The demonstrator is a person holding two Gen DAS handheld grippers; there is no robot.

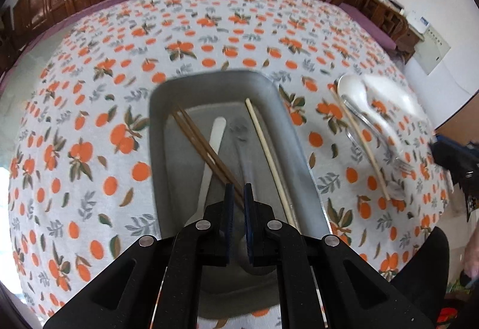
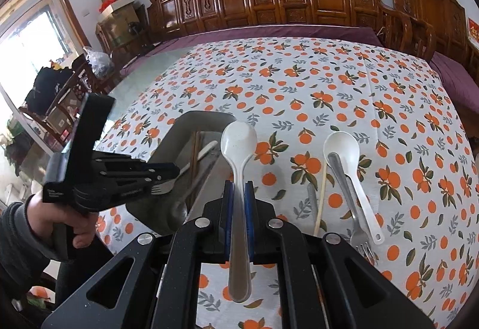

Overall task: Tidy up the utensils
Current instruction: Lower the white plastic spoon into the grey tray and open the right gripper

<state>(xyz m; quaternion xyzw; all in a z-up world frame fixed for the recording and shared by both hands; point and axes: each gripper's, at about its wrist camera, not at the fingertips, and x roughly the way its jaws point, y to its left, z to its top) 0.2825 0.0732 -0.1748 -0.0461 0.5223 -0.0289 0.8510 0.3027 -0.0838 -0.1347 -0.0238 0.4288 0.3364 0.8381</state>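
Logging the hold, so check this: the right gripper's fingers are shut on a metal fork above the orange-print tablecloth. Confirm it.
Not right. The fingers of the right gripper are shut on a white spoon, not a metal fork. It is above the orange-print tablecloth. The right wrist view shows this.

A grey oblong metal tray (image 1: 209, 77) lies on the orange-printed tablecloth (image 1: 89, 119). In it, two dark wooden chopsticks (image 1: 203, 146) cross a white plastic spoon (image 1: 214, 137) at left, and a pale chopstick (image 1: 266, 149) lies at right. Right of the tray, a steel fork (image 2: 344, 179) lies across a white ladle-shaped spoon (image 2: 347, 158).
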